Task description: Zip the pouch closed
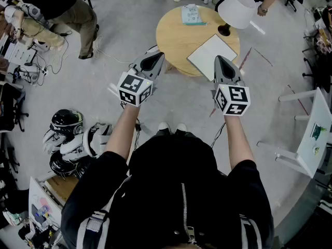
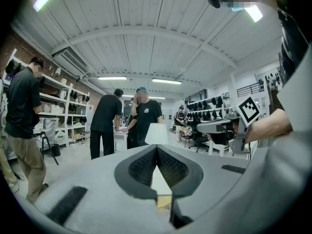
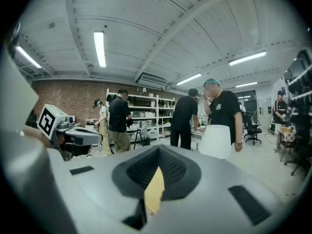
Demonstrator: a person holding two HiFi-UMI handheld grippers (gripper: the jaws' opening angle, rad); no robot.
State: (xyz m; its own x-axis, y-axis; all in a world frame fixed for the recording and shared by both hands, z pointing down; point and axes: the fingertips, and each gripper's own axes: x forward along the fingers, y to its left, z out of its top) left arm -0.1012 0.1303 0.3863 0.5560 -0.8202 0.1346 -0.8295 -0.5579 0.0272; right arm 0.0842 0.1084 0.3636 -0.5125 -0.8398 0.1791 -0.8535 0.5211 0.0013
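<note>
Evenly bright under ceiling tube lights (image 3: 99,48), faint shadows on the floor (image 1: 181,102); heavy fisheye bending, black vignetted corners, nearby jaws soft.

Round wooden table (image 1: 174,38), upper centre of the head view, carries a white lamp (image 1: 237,8) and a white sheet (image 1: 210,55). Helmets (image 1: 66,122) lie lower left.

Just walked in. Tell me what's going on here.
A person stands at a round wooden table, holding the left gripper and the right gripper out about level before it, both shut with nothing between the jaws. The flat white pouch lies on the table beside a white lamp; neither gripper is on it.
</note>
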